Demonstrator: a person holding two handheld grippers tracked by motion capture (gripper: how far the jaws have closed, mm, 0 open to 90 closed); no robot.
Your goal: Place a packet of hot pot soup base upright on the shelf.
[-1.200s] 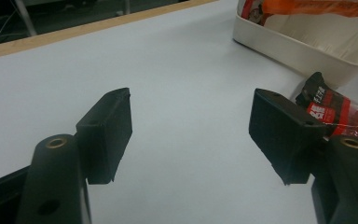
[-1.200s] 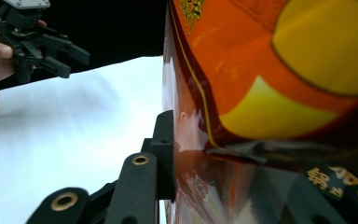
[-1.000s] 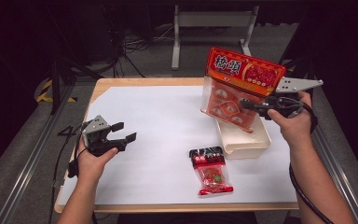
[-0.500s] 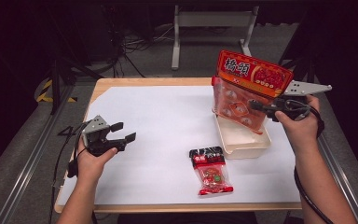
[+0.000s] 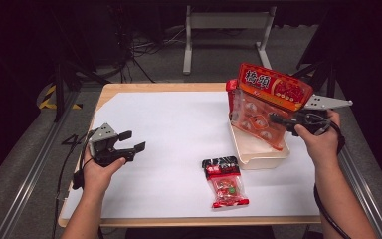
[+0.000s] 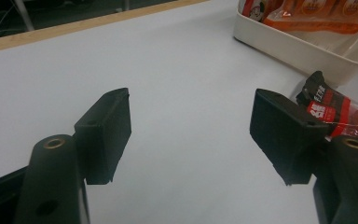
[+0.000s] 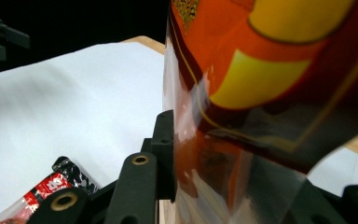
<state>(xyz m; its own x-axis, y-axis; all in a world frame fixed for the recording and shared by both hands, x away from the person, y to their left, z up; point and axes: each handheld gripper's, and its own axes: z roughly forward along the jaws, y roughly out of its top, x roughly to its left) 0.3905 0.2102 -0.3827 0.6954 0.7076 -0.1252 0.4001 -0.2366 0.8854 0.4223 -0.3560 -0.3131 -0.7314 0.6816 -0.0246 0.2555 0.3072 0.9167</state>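
A large red and orange snack bag (image 5: 268, 99) with a clear lower half hangs tilted over the white tray (image 5: 261, 158); its bottom edge sits inside the tray. My right gripper (image 5: 277, 119) is shut on the bag's right side. In the right gripper view the bag (image 7: 261, 70) sits between the jaws of the right gripper (image 7: 214, 154), and it hides the right jaw. A small red and black packet (image 5: 224, 181) lies flat on the white sheet in front of the tray. My left gripper (image 5: 133, 141) hovers open over the left of the sheet; nothing lies between the jaws of the left gripper (image 6: 191, 98).
Another red packet (image 5: 230, 92) stands at the tray's far end. The left gripper view has the tray (image 6: 298, 49) at the upper right and the small packet (image 6: 335, 109) behind the right jaw. A white sheet (image 5: 179, 129) covers the wooden table; dark floor and metal frames surround it.
My right hand has carried the large bag to the right and down, toward the tray. The left hand and the small packet have stayed put.
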